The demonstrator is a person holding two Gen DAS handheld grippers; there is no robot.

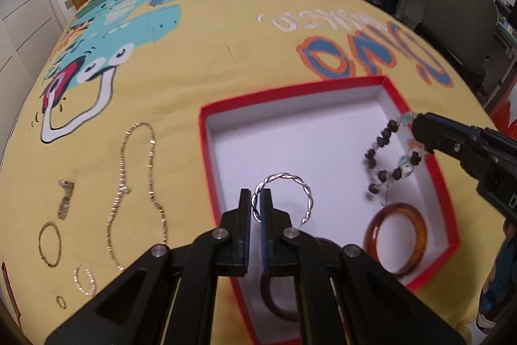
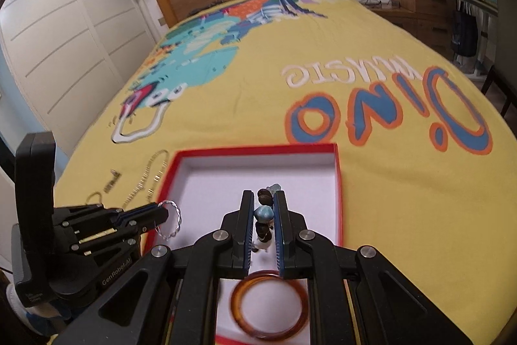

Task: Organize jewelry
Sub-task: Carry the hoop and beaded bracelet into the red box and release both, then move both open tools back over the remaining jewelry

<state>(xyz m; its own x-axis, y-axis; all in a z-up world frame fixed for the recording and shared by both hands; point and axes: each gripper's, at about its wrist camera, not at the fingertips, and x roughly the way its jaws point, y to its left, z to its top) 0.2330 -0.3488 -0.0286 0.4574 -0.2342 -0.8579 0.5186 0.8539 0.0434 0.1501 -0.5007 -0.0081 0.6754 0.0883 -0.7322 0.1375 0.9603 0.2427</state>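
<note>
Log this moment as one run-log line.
left gripper: shut on twisted silver bangle | right gripper: shut on beaded bracelet | both over red box

A yellow bedspread (image 1: 226,31) printed with a teal dinosaur and blue-orange lettering carries a red-rimmed, white-lined box (image 1: 392,92) holding an amber bangle (image 1: 416,231) and dark-brown beaded bracelet (image 1: 378,147).

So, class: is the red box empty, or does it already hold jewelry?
Not empty. An amber bangle and a darker bangle lie on the red box's white floor.
</note>
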